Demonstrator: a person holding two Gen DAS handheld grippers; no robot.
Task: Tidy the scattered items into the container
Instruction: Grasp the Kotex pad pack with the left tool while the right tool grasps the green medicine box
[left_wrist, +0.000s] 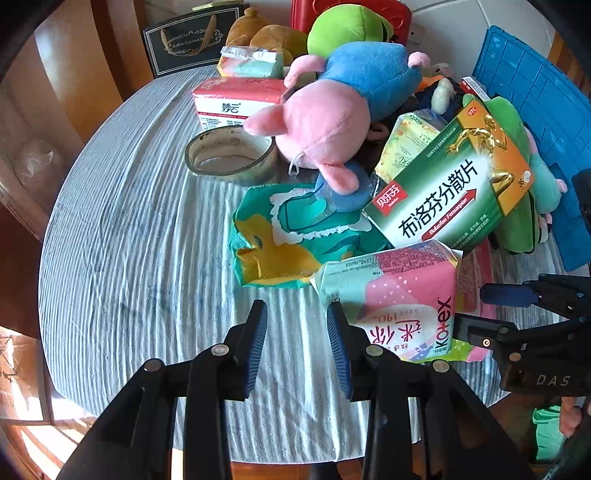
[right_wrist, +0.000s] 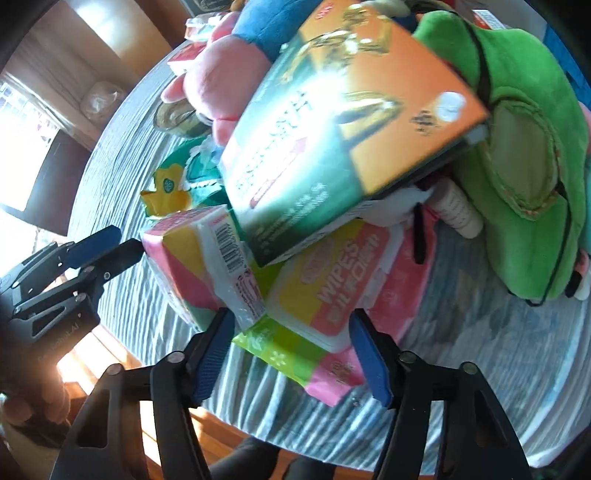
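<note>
**Table lot: soft packs, cartons and plush awaiting the blue crate**

- Left gripper (left_wrist: 297, 343): jaws standing moderately apart, gripping nothing, hovering over bare striped tablecloth (left_wrist: 129, 258). Its right finger is lying just beside the Kotex pad pack (left_wrist: 399, 295) at about 1 o'clock of the gripper.
- Kotex pad pack: probably light and squashy in slick film; likely best taken across its narrow sides, since the wrapper may be sliding under a shallow pinch.
- Tape roll (left_wrist: 231, 153), at 11 o'clock: a stiff ring; a pinch through one wall looks workable.
- Medicine carton (left_wrist: 443, 184): a stiff, light box, leaning tilted on the heap and likely to tip if the pack beneath is pulled.
- Right gripper (right_wrist: 293, 347): jaws wide apart, empty, bracketing the near end of the wipes pack (right_wrist: 332, 295), which is lying flat under the carton.
- Blue crate (left_wrist: 535, 110), at 2 o'clock: standing at the far right.
- Room: open cloth is lying to the left; the near table edge is running close beneath both grippers.
</note>
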